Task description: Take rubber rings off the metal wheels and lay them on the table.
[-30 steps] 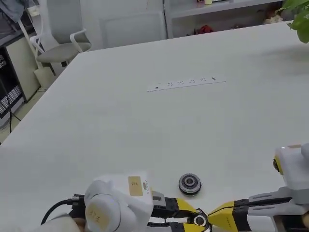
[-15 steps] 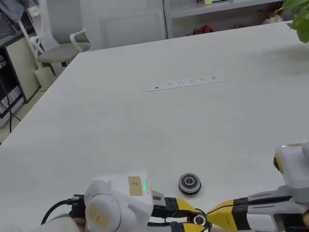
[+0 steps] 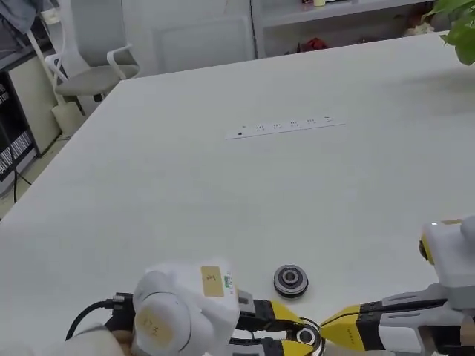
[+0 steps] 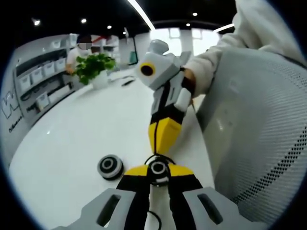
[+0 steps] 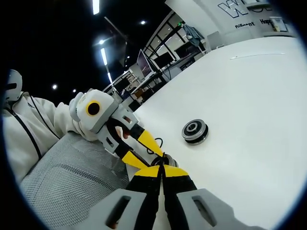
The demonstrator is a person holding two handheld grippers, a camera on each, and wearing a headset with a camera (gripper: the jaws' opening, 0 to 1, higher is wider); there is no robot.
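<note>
At the table's near edge, my two grippers meet tip to tip over a small metal wheel [image 3: 306, 337]. The left gripper [image 3: 295, 326] comes in from the left and is shut on that wheel [image 4: 158, 170]. From the right, my right gripper [image 3: 332, 331] pinches the thin black rubber ring [image 5: 160, 142] at the wheel's rim. In the right gripper view its jaws [image 5: 162, 168] are nearly together. A second wheel [image 3: 290, 281] with a black ring lies flat on the white table [image 3: 223, 193], just beyond the grippers; it is also in the left gripper view [image 4: 111, 166] and the right gripper view [image 5: 195, 131].
A white power strip [image 3: 286, 127] lies mid-table. An office chair [image 3: 96, 59] stands past the far left corner, and a potted plant [image 3: 456, 22] sits at the far right. The near table edge runs right below the grippers.
The left gripper's body has sunk slightly lower in the head view. Both grippers keep their hold at the same spot, and the loose wheel has not moved.
</note>
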